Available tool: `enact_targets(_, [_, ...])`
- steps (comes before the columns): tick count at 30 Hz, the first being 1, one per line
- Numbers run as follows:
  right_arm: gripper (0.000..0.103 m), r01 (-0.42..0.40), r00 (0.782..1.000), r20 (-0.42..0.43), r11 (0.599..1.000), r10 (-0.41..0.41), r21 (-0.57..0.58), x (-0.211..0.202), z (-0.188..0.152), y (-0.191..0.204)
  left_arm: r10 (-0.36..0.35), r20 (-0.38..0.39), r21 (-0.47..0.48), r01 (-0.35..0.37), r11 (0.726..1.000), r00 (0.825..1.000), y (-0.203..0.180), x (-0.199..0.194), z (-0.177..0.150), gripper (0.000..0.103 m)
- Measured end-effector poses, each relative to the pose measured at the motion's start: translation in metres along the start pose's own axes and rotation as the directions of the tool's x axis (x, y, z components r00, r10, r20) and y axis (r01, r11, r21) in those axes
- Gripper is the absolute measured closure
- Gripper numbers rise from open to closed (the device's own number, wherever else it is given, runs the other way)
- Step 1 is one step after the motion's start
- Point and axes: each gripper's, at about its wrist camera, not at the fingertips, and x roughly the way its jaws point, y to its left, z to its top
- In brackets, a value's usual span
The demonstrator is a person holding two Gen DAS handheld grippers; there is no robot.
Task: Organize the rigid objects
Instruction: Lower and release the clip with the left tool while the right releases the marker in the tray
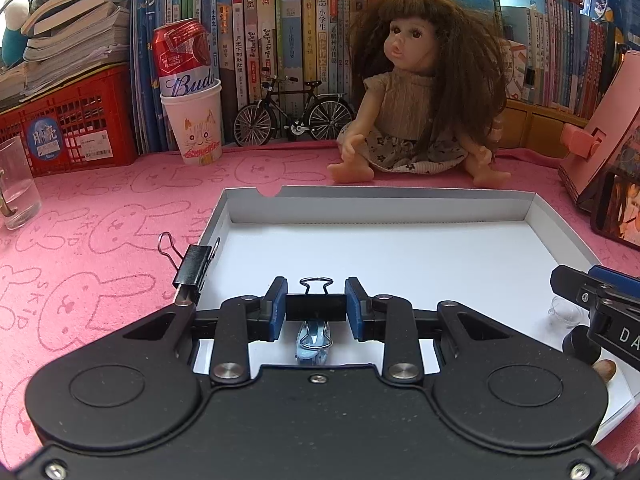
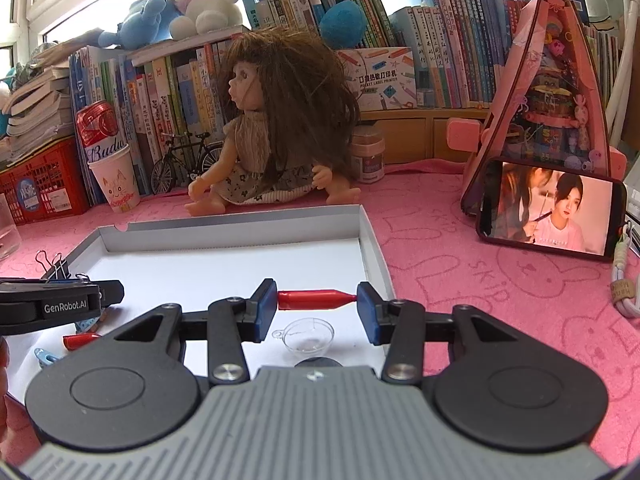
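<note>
- Your left gripper (image 1: pixel 316 307) pinches a black binder clip (image 1: pixel 316 305) between its blue pads, wire loops pointing forward, above the white tray (image 1: pixel 400 248).
- Your right gripper (image 2: pixel 317 299) clamps a red cap (image 2: pixel 314 299) end to end, its narrow tip against the right pad, over the tray's right side.
- Under the clip lies a light-blue clip (image 1: pixel 314 340); a clear cup (image 2: pixel 308 338) sits under the cap.
- A 2nd binder clip (image 1: pixel 194 266) grips the tray's left wall.
- 1 more red cap (image 2: pixel 80 340) lies on the tray floor.
- A doll (image 1: pixel 420 92) sits beyond the tray on the pink cloth (image 1: pixel 100 220).
</note>
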Motion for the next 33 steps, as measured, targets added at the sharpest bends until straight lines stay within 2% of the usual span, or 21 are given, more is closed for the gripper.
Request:
enact_targets(10, [0.053,0.006,0.999,-0.038,1.0,-0.006,0.003,0.006,-0.0006,-0.0008,0.0,-0.013,0.0,0.0,1.0,1.0,0.0008,0.0048,-0.0015,0.073])
enact_targets(30, [0.052,0.009,0.999,-0.044,1.0,-0.009,-0.012,0.007,-0.0007,0.0013,0.0,-0.02,-0.01,0.0,1.0,1.0,0.003,0.0064,-0.0026,0.073])
enact_targets(31, [0.051,0.009,0.999,-0.044,1.0,-0.009,-0.012,0.0069,-0.0007,0.0015,-0.001,-0.02,-0.01,0.001,1.0,1.0,0.003,0.0065,-0.0028,0.073])
enact_targets(33, [0.044,0.009,0.999,-0.043,1.0,-0.009,-0.013,0.0069,-0.0007,0.0015,-0.004,-0.021,-0.009,0.004,1.0,1.0,0.0031,0.0063,-0.0029,0.07])
